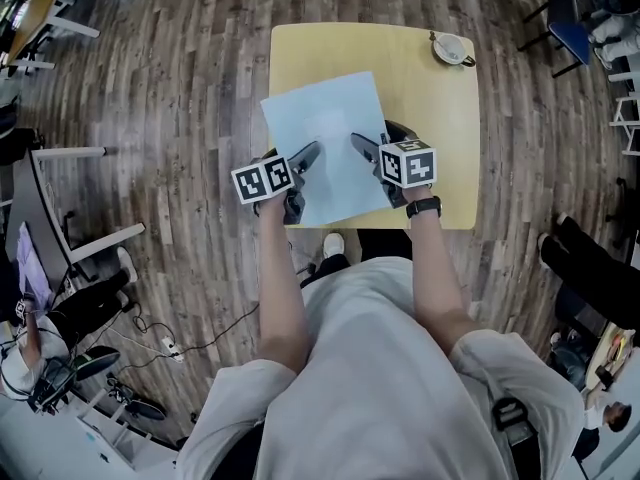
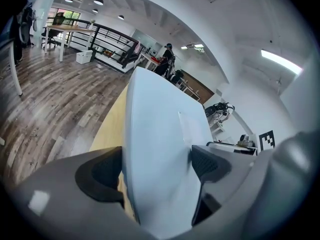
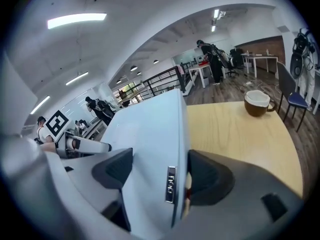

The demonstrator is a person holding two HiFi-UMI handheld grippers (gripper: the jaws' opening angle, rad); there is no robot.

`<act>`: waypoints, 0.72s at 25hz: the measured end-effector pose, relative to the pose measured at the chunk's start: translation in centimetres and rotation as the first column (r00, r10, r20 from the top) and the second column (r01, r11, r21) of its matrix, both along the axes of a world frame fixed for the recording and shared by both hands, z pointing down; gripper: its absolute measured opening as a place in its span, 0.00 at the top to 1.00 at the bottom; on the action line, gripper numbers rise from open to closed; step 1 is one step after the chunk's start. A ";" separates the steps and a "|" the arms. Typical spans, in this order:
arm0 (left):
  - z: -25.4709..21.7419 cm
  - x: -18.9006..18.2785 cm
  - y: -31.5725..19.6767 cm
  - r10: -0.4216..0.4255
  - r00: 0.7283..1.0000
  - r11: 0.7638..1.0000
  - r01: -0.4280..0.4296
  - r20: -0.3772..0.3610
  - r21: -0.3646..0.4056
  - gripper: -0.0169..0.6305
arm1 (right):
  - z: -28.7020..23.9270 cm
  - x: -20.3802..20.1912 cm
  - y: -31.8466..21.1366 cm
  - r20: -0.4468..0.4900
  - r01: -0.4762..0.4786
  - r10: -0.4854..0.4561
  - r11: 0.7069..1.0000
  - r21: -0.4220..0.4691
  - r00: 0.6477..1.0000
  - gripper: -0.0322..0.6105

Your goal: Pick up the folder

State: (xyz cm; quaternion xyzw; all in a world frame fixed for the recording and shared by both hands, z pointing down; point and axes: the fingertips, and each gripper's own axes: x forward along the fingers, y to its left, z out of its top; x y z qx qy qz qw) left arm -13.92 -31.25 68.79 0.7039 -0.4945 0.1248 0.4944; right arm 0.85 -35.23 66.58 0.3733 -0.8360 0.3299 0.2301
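A pale blue folder [image 1: 328,143] is held above the yellow table [image 1: 440,118], tilted, with its near edge toward me. My left gripper [image 1: 305,158] is shut on the folder's left near edge; in the left gripper view the folder [image 2: 160,149] fills the gap between both pads. My right gripper [image 1: 363,146] is shut on its right near edge, and the right gripper view shows the folder [image 3: 150,149] clamped, a small label on its edge.
A brown-and-white cup [image 1: 450,48] stands at the table's far right corner, also seen as the cup [image 3: 257,104] in the right gripper view. Wooden floor [image 1: 180,118] surrounds the table. Chairs and desks stand at the left and right edges.
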 end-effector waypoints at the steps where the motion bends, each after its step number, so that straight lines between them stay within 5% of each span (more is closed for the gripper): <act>1: -0.5 -0.1 0.3 -0.002 1.000 1.000 0.002 -0.001 0.010 0.29 | -0.6 -0.1 0.3 -0.002 0.005 -0.004 1.000 0.015 1.000 0.40; 18: -11.0 -0.6 2.9 0.053 0.996 0.966 -0.070 0.071 0.247 0.29 | -10.9 -0.3 4.3 0.044 -0.047 0.038 0.967 0.250 0.998 0.40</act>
